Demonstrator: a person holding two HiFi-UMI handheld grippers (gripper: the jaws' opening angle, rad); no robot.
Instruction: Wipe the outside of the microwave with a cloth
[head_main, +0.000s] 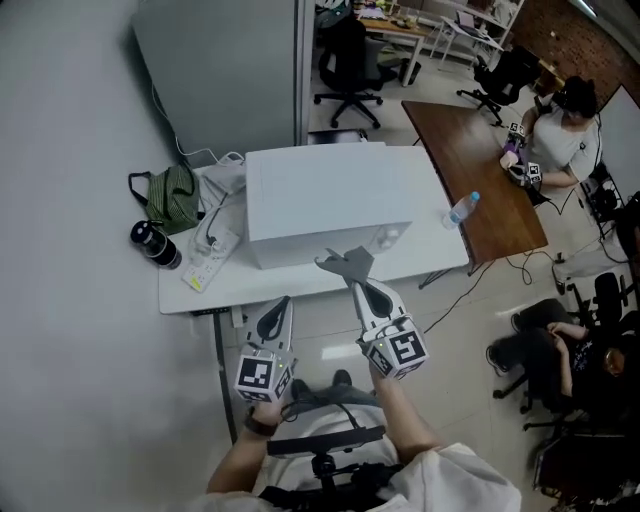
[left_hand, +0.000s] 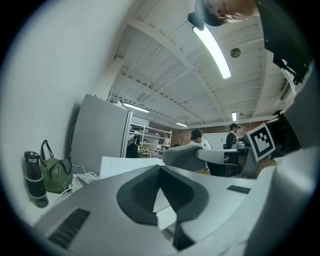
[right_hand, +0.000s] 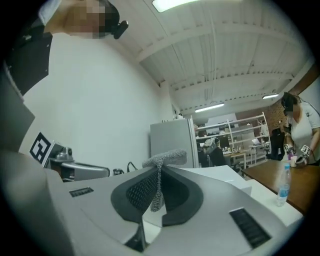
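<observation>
left gripper (head_main: 279, 303), right gripper (head_main: 352, 281): grey | marker cubes (head_main: 400, 350): black-white | sleeve (head_main: 455, 478): white

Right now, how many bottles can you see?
2. A black bottle stands at the white table's left end beside the green bag; a clear bottle stands at its right edge. The microwave could hide others.

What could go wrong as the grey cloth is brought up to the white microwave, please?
The right tool pinches only a thin fold of the grey fabric cloth, so rubbing the white box-shaped microwave may pull it free. The clear plastic water bottle stands near the white table's right edge; a side sweep could topple it.
</observation>
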